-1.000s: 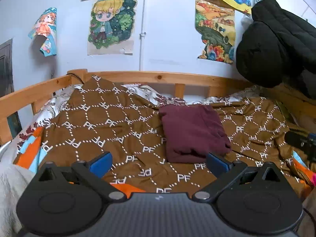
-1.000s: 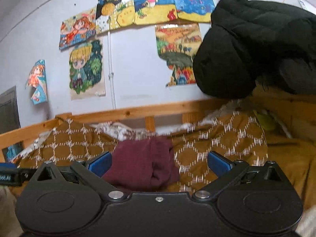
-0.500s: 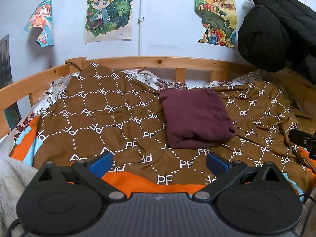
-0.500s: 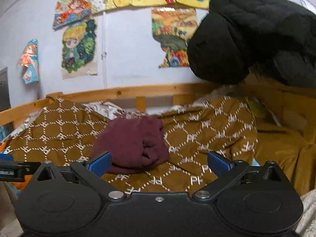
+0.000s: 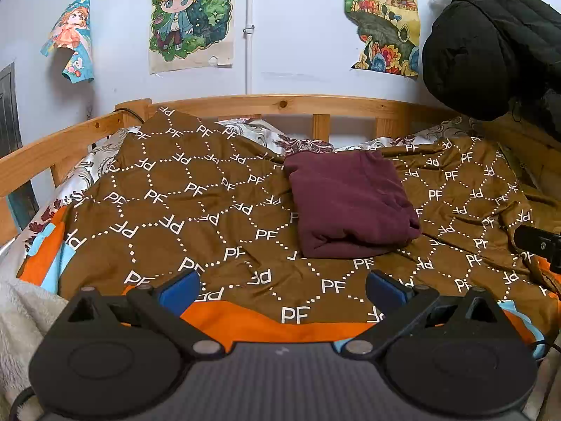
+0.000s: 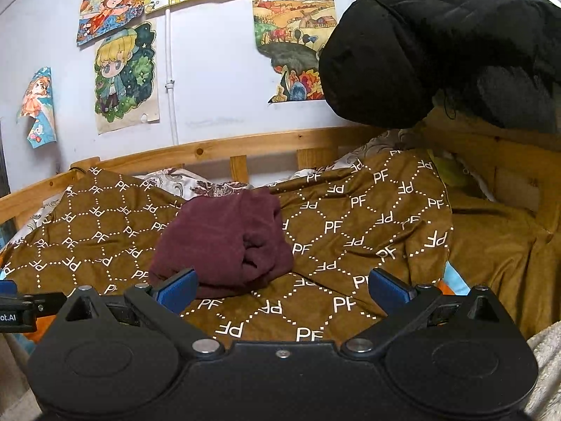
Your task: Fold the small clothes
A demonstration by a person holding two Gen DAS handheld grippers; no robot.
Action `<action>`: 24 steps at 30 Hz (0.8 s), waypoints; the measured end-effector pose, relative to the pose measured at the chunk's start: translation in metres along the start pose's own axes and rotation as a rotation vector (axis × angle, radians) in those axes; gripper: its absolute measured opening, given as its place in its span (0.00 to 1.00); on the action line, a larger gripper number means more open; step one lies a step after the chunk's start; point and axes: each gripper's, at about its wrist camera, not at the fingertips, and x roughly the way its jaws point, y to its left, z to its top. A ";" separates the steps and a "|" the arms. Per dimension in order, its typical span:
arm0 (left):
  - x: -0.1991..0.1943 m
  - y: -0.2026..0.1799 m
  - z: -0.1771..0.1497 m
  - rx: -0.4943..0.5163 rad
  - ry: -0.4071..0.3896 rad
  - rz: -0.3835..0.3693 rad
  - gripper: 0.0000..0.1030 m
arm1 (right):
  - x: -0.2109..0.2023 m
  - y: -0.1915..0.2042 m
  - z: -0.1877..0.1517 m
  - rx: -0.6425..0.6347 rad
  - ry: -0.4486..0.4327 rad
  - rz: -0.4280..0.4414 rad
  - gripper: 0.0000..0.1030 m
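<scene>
While the folded maroon garment (image 5: pixel 349 207) lies mid-bed on the brown PF-patterned blanket (image 5: pixel 182 207), its far edge hidden in folds, both the left gripper (image 5: pixel 282 286) and right gripper (image 6: pixel 280 286) hang spread wide, empty, apart from it.

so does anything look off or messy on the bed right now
Mostly tidy: the maroon garment lies folded on the brown blanket, though its near right corner bunches unevenly. On the wall, the small poster at far left curls away.
</scene>
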 end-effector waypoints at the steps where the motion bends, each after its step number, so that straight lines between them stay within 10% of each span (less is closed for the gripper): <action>1: 0.000 0.000 0.000 0.000 0.000 0.000 0.99 | 0.001 0.000 0.001 0.002 0.002 0.000 1.00; 24: 0.000 0.000 0.000 0.001 0.001 0.001 0.99 | 0.003 -0.002 0.000 0.013 0.017 -0.002 1.00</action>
